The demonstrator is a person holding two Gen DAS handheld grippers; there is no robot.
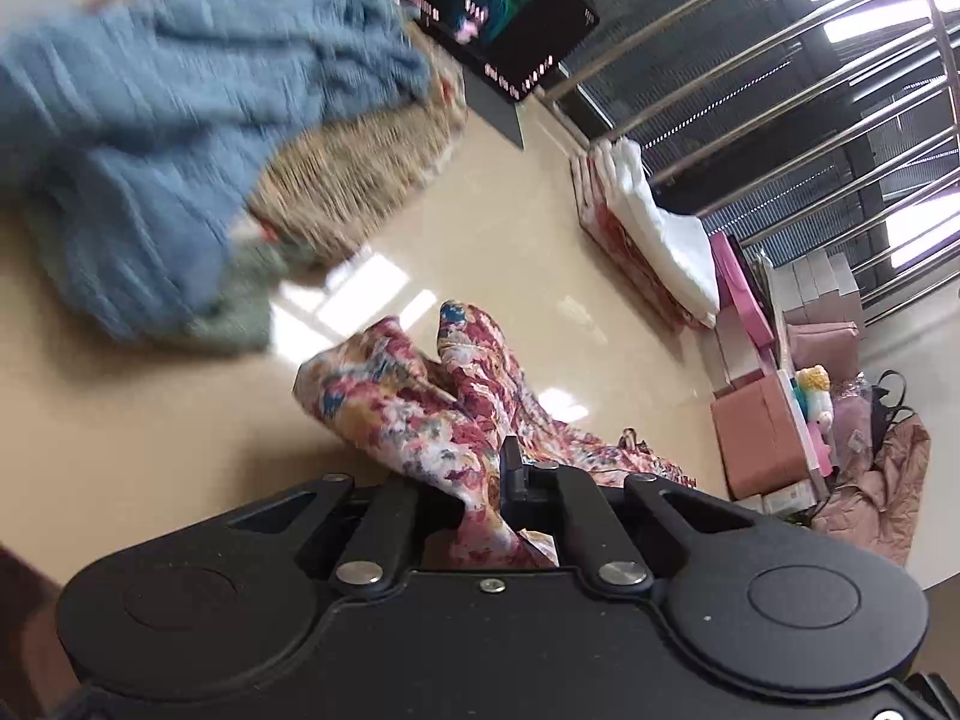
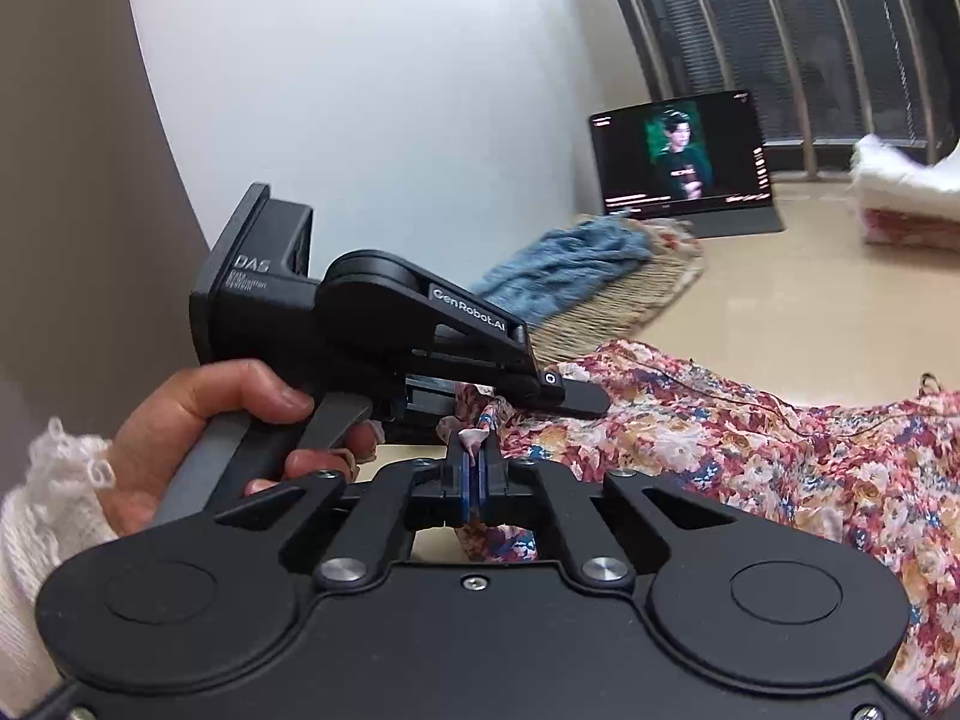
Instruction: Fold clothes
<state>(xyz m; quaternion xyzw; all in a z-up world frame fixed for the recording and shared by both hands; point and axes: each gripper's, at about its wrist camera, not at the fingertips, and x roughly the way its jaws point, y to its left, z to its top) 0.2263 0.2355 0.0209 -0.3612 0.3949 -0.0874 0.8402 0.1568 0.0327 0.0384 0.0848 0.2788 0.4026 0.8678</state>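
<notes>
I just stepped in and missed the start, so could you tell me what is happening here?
A person is folding clothes with a handheld gripper in each hand. Both the left gripper and the right gripper have their jaws shut on the floral garment, which trails across the beige table. A blue garment lies on a woven beige one further back, near a tablet playing a video.

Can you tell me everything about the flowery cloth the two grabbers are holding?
The floral garment is thin, soft-looking fabric printed with red, pink, yellow, white and blue flowers. It lies rumpled and unfolded on the shiny beige table, one bunched part standing up in folds. The right gripper is shut on a small pinch of its edge between blue pads. The left gripper is shut on it too, cloth spilling between the fingers. A thin dark cord or strap runs across it.
</notes>
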